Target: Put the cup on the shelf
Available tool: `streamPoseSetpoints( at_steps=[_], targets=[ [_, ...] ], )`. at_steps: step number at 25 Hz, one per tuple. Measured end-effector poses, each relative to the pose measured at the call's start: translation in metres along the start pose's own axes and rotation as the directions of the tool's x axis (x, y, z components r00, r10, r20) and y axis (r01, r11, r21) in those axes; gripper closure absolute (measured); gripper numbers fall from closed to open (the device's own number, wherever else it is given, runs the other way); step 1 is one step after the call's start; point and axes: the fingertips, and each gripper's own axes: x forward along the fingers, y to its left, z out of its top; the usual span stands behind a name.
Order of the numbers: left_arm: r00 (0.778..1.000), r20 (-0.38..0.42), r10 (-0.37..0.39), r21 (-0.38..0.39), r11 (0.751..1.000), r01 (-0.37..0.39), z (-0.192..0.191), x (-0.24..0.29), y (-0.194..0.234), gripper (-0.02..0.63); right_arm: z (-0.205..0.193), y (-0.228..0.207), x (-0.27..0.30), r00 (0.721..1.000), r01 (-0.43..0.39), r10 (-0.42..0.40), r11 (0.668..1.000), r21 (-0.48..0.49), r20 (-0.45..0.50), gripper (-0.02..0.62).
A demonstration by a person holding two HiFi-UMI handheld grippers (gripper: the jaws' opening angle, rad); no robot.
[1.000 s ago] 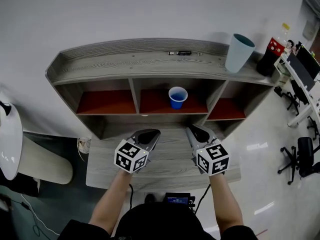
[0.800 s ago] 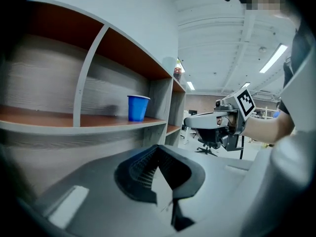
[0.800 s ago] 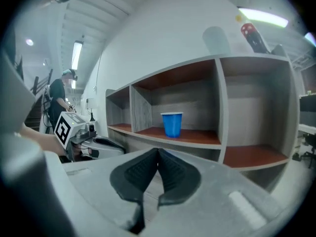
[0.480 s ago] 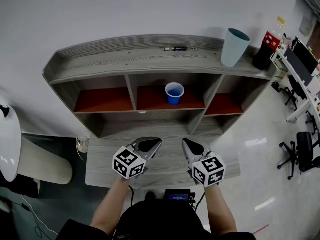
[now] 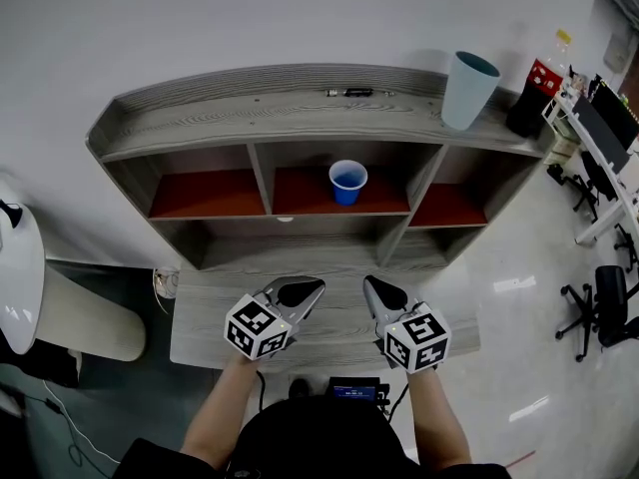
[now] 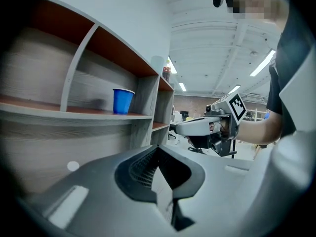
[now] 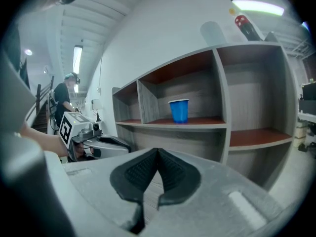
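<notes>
Above the lower board (image 5: 205,329), the left gripper (image 5: 308,289) has its jaws together, empty. Beyond it, the blue cup (image 5: 347,182) stands upright in the middle compartment of the shelf (image 5: 250,120). The right gripper (image 5: 370,287), near the left one, is closed on nothing.

Dark item (image 5: 348,92) atop the shelf (image 5: 250,120), too small to identify; office chair (image 5: 610,305) cropped at right edge
</notes>
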Motion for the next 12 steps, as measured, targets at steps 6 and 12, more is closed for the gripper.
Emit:
streamPoseSetpoints(
  at_steps=[6,12],
  targets=[
    [1.000,-0.003,0.031,-0.017,0.999,-0.031,-0.008,0.001,-0.008,0.605,-0.011,-0.003,-0.010,1.000,-0.025,0.025,1.000,0.011,-0.009,0.592],
    [0.998,-0.025,0.063,-0.019,0.998,-0.063,-0.024,0.003,-0.025,0.604,-0.028,-0.005,-0.020,0.997,-0.067,0.068,0.997,0.025,-0.025,0.592]
  ],
)
